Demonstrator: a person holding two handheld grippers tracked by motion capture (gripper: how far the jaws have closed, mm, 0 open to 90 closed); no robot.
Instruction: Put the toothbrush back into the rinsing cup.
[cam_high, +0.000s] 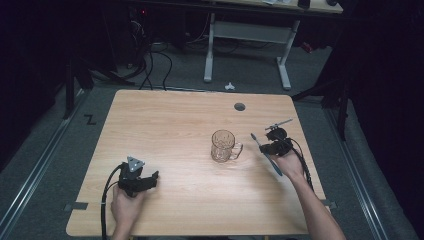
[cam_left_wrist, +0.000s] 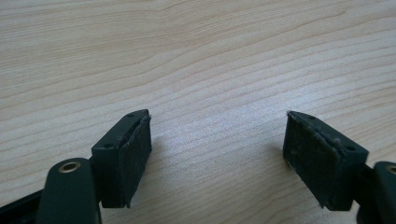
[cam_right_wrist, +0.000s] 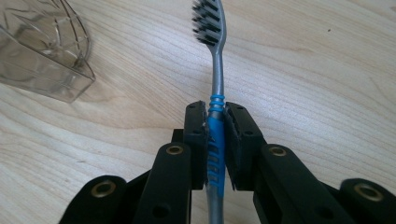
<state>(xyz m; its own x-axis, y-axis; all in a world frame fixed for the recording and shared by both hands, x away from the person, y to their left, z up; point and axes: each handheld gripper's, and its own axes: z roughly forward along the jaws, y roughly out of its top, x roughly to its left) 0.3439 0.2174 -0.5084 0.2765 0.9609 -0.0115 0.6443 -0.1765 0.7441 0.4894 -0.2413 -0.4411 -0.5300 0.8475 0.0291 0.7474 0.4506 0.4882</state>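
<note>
The right gripper (cam_right_wrist: 215, 140) is clenched on a toothbrush (cam_right_wrist: 215, 93), its two black jaws pressed against the blue ribbed part of the handle from either side. In the right gripper view the grey neck runs up out of the jaws to the bristled head, which lies over bare wood near the top of the frame, while the handle's lower end passes down between the gripper's arms. From the high view the right gripper (cam_high: 267, 145) sits near the right edge of the bench (cam_high: 170, 125), held in the person's right hand (cam_high: 290, 165), with the toothbrush (cam_high: 272, 162) slanting across it, head toward the middle of the bench.

Just to the left of the brush head stands a clear glass mug (cam_high: 223, 145) with a cut pattern, its handle turned toward the right gripper; mug and brush are apart. A corner of the mug (cam_right_wrist: 42, 56) shows at the upper left of the right gripper view.

Well apart, near the bench's front left, the left gripper (cam_high: 150, 179) rests in the left hand (cam_high: 125, 207). Its jaws stand wide and released, with only wood grain between them (cam_left_wrist: 217, 154).
</note>
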